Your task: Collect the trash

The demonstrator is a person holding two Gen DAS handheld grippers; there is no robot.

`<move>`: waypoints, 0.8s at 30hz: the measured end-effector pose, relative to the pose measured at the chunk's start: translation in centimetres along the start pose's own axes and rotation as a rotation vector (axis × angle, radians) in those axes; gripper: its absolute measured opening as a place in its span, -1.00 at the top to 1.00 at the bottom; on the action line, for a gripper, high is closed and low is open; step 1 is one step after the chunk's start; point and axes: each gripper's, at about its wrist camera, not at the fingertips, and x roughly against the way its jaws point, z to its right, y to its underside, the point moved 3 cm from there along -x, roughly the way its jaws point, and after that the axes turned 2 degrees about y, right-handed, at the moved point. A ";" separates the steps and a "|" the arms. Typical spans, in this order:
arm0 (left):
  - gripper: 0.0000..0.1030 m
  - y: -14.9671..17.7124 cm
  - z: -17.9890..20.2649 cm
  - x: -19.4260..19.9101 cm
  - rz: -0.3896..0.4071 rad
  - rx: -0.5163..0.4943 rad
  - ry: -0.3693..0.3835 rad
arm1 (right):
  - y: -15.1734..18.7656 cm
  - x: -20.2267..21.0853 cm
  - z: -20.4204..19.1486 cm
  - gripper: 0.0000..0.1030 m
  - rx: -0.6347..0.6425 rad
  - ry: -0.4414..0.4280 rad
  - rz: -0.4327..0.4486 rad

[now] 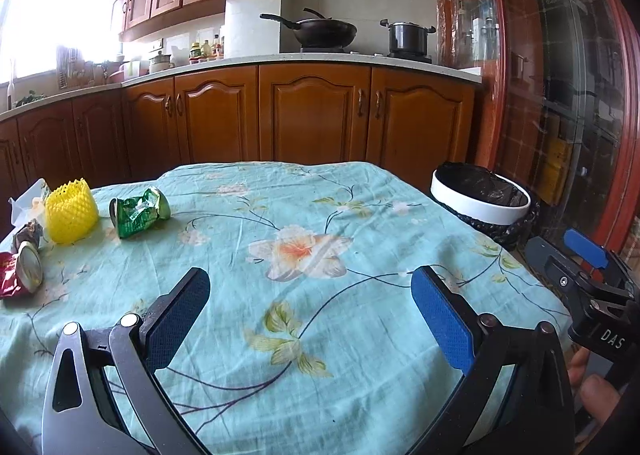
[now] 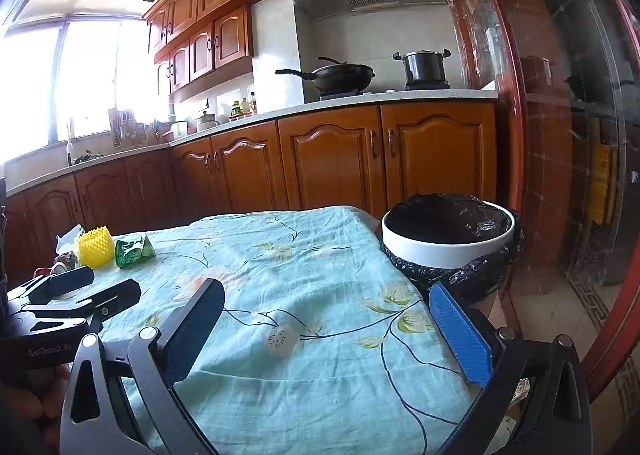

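Observation:
Trash lies at the table's far left: a crushed green can [image 1: 138, 211], a yellow foam net [image 1: 71, 213], a crushed red can [image 1: 22, 270], a brown wrapper [image 1: 27, 234] and white paper [image 1: 24, 201]. The green can [image 2: 133, 249] and yellow net [image 2: 96, 246] also show in the right wrist view. A white bin with a black liner [image 1: 480, 197] stands off the table's far right corner, also in the right wrist view [image 2: 448, 235]. My left gripper [image 1: 310, 315] is open and empty over the tablecloth. My right gripper [image 2: 326, 329] is open and empty near the bin.
The table wears a light blue floral cloth [image 1: 304, 255]. Wooden kitchen cabinets [image 1: 312, 115] run behind it, with a wok [image 1: 320, 31] and a pot [image 1: 408, 37] on the stove. A glass door with a red frame [image 1: 560, 95] is at the right.

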 end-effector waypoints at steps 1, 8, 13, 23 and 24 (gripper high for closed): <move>-1.00 0.0 0.0 0.0 -0.001 0.001 -0.003 | 0.0 0.0 -0.1 -1.00 0.000 -0.005 -0.003; -1.00 0.0 -0.1 -0.1 -0.008 0.003 -0.011 | 0.3 -0.3 -0.3 -1.00 -0.001 -0.017 -0.019; -1.00 0.1 0.0 -0.2 -0.012 -0.005 -0.010 | 0.5 -0.5 -0.4 -1.00 -0.002 -0.024 -0.027; -1.00 0.1 0.0 -0.1 -0.012 0.001 -0.011 | 0.6 -0.6 -0.5 -1.00 -0.004 -0.031 -0.033; -1.00 0.1 0.0 -0.1 -0.014 0.001 -0.011 | 0.6 -0.6 -0.5 -1.00 -0.003 -0.031 -0.032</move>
